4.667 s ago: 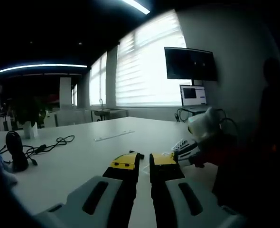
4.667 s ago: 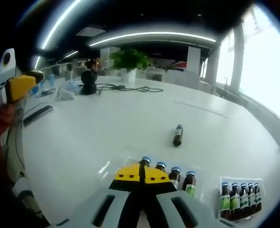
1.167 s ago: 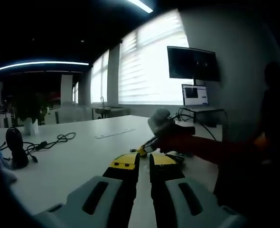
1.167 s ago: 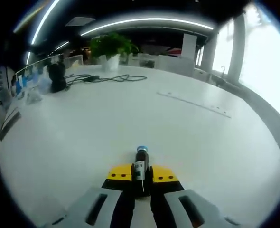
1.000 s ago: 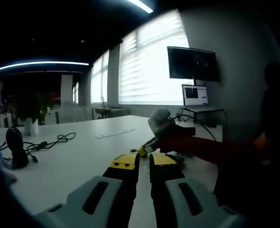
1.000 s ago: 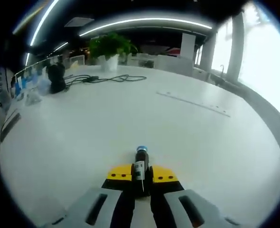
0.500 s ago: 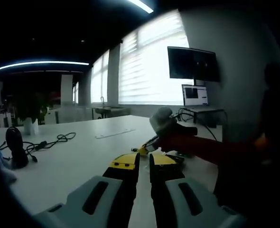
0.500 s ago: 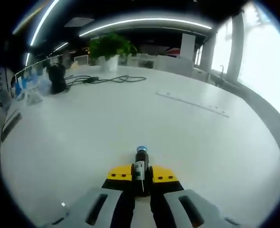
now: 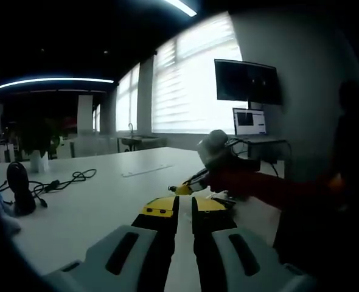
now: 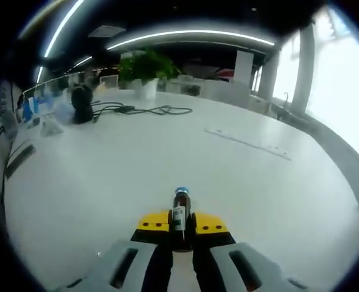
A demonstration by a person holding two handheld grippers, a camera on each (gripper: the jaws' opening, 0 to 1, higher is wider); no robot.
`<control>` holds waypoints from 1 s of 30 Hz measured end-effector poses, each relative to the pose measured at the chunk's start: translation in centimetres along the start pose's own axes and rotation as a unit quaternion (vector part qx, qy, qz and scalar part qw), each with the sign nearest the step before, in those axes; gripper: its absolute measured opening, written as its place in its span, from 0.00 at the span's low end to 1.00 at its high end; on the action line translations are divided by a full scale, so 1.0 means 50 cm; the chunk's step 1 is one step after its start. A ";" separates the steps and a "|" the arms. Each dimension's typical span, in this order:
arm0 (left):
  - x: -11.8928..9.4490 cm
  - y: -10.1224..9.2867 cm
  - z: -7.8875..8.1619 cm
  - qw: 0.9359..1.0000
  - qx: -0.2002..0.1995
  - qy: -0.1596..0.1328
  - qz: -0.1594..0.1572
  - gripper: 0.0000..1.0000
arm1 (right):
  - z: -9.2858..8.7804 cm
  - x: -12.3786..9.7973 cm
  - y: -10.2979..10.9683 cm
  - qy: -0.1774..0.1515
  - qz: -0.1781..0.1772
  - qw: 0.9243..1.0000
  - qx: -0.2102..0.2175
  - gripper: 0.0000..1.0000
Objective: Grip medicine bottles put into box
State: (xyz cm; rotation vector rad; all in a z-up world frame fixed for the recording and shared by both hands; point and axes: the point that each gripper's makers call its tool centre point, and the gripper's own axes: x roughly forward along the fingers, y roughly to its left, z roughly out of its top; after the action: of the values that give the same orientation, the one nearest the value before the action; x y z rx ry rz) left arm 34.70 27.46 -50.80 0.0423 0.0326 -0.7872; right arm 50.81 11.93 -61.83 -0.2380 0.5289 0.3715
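A small brown medicine bottle with a blue cap and a white label stands upright between my right gripper's yellow-tipped jaws. My right gripper is shut on it, above the white table. In the left gripper view my left gripper hovers low over the table, its jaws together with nothing between them. The right gripper comes in there from the right, held by a hand in a red sleeve. What it holds is too small to make out in that view.
A dark monitor and a lit laptop stand by the wall. A black device, cables and a potted plant lie at the table's far side. A thin clear strip lies on the table.
The right gripper has lifted a little and drifted right in the left gripper view, still shut on the bottle. The left gripper has not moved.
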 end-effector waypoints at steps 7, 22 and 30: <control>0.002 -0.003 0.000 1.000 0.001 0.000 -0.002 0.03 | 0.025 -0.036 0.031 -0.023 0.006 1.000 -0.016 0.08; -0.001 -0.007 0.003 1.000 0.002 0.000 -0.003 0.03 | 0.049 -0.095 0.085 -0.053 0.020 0.998 -0.041 0.08; -0.002 -0.007 0.006 1.000 0.002 -0.002 -0.003 0.03 | 0.034 -0.112 0.104 -0.055 0.025 0.997 -0.042 0.08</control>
State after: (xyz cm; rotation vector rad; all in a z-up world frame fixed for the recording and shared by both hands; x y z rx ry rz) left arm 34.39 27.24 -50.51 0.0442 0.0272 -0.7931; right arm 45.01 15.63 -58.08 -0.2841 0.4127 0.4531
